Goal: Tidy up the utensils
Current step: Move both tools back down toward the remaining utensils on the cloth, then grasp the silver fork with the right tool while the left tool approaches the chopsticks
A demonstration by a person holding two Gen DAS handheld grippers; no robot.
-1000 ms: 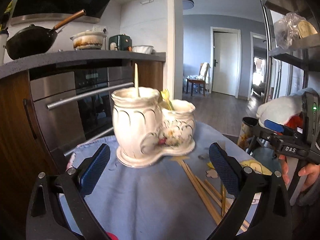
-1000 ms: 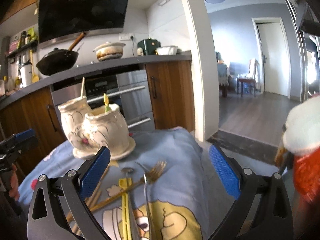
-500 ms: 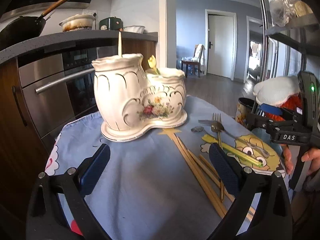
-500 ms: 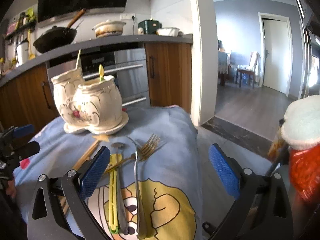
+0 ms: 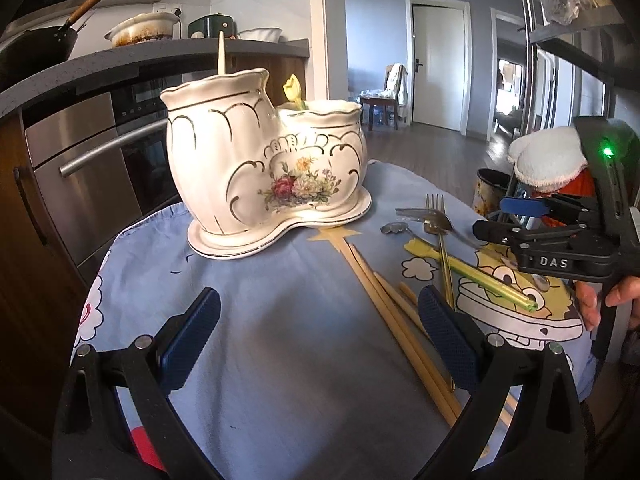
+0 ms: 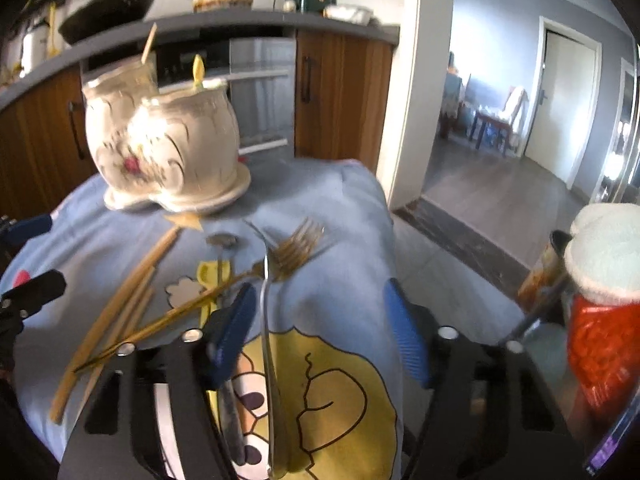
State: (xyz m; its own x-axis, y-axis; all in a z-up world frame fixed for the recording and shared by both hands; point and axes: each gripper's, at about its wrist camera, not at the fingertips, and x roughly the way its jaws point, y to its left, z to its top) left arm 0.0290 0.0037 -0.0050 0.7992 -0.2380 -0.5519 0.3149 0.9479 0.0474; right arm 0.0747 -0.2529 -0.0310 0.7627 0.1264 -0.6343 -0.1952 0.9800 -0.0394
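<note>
A white floral ceramic double holder (image 5: 264, 176) stands on the blue cloth, also in the right wrist view (image 6: 168, 148). A chopstick (image 5: 221, 52) and a yellow utensil tip (image 5: 292, 90) stick out of it. Wooden chopsticks (image 5: 400, 320), a gold fork (image 6: 288, 252), a silver fork (image 6: 268, 320), a small spoon (image 6: 221, 242) and a yellow-green utensil (image 5: 472, 270) lie on the cloth. My left gripper (image 5: 316, 336) is open and empty, low over the cloth in front of the holder. My right gripper (image 6: 324, 328) is open, its fingers either side of the silver fork's handle.
The small round table's cloth (image 5: 280, 340) drops off at the edges. Oven front and wooden cabinets (image 5: 92, 176) stand close behind the holder. A red and white plush item (image 6: 608, 292) and a tin (image 5: 490, 192) sit to the right. An open hallway (image 6: 500, 184) lies beyond.
Both grippers have come lower and closer to the table. The right gripper's jaws have narrowed and now straddle the silver fork's handle. The left gripper stays open.
</note>
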